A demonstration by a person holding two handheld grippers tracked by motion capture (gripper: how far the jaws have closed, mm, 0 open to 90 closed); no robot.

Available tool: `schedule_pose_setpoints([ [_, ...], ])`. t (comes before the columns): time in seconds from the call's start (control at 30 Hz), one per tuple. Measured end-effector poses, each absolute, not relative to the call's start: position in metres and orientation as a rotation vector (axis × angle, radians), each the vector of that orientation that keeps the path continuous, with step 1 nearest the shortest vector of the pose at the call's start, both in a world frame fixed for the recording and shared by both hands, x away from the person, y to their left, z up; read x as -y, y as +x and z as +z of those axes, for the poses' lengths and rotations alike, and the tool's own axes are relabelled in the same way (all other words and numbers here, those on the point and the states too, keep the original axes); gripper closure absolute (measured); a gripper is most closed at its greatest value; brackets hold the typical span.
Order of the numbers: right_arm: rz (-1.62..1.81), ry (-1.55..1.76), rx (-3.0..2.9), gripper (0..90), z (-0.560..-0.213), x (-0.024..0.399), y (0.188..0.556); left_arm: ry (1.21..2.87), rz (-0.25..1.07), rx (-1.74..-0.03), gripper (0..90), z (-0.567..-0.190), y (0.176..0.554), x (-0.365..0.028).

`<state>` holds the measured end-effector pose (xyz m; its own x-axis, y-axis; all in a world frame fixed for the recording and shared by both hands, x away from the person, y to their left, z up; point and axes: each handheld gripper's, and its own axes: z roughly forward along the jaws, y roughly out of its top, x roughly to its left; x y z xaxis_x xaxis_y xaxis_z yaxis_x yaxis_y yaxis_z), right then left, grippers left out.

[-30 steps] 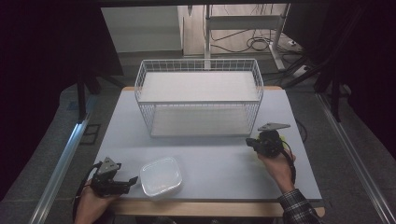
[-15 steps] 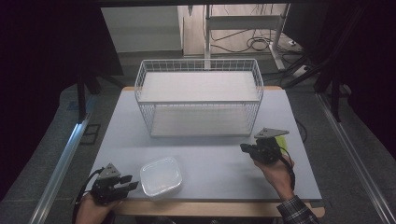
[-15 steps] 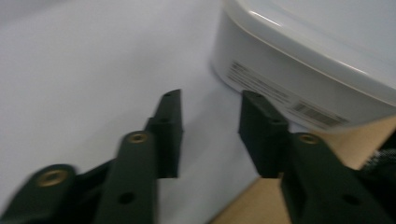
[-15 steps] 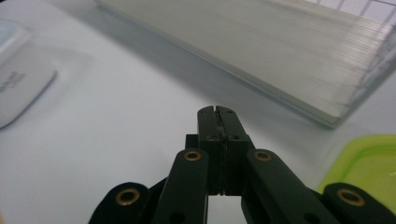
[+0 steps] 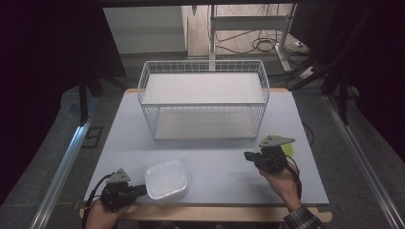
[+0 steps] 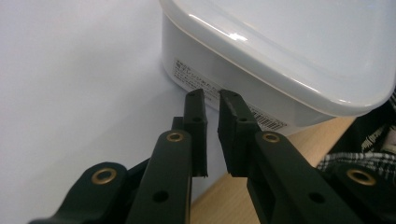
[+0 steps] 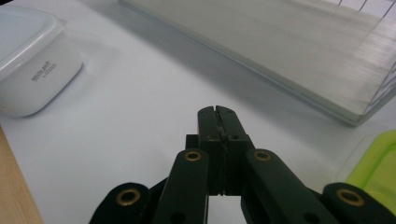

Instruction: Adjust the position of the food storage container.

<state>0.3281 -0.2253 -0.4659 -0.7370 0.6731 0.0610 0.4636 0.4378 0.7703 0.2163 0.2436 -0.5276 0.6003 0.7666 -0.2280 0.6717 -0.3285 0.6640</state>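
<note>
Clearly the work is at its very start: the white lidded container sits on the bench at its near edge, left of centre, not yet lifted. The left gripper lies just beside the container's left side; in the left gripper view its jaws, which have just been closing, stand with only a narrow slit between them and nothing in it, their tips close to the container wall but not pinching it. The right gripper hovers over the bench well to the right of the container, pointing left, and in the right gripper view its jaws are pressed together, empty. At the far side stands the wire basket with nothing visible inside it, and a green-lidded box lies near the right hand. Judging by this, nothing has been gripped or moved yet; taking hold of the container and carrying it anywhere, perhaps to the basket, is all left to do.
</note>
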Motion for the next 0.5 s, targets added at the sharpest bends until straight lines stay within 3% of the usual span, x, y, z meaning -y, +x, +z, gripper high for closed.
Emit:
schedule_pose_setpoints([
  [0.27,1.158,1.017,-2.433,89.7,-0.471,0.220,0.321,2.066,0.134,-1.114,89.7,-0.532,0.235,-0.226],
  [0.5,1.192,1.005,-2.456,89.6,-0.471,0.217,0.317,2.088,0.123,-1.086,89.9,-0.530,0.252,-0.208],
])
